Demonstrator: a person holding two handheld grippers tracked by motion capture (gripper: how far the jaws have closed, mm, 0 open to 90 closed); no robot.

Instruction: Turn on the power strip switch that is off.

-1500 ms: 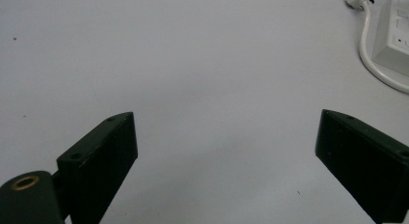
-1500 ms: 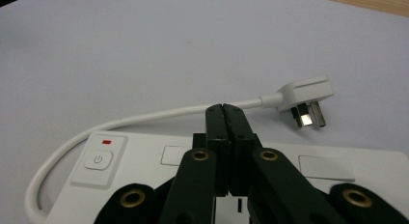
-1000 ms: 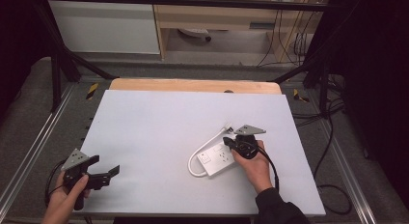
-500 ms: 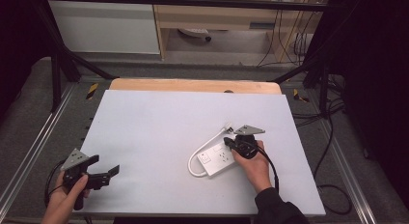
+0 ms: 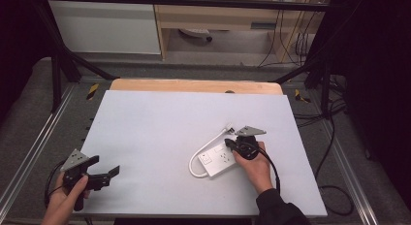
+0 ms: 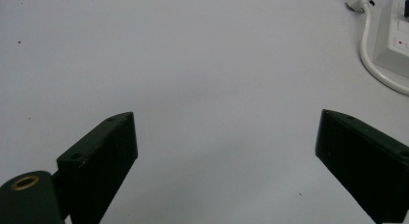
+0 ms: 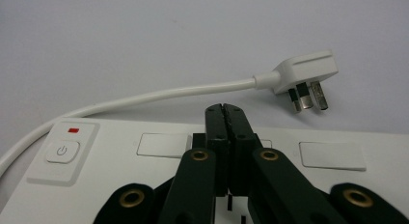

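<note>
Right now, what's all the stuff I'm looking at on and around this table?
Power strip: one, white, right of centre on the table, under the right claw.
Plug: one, white, on the strip's cable, lying loose on the table beyond the strip.
Table: one, pale grey top with a wooden far edge.
Cabinet: one, white, on the floor beyond the table.
Left claw: one, black, jaws wide apart, near-left corner, holding nothing.
Right claw: one, black, jaws closed together over the strip.
Hands: two, one gripping each claw.
</note>
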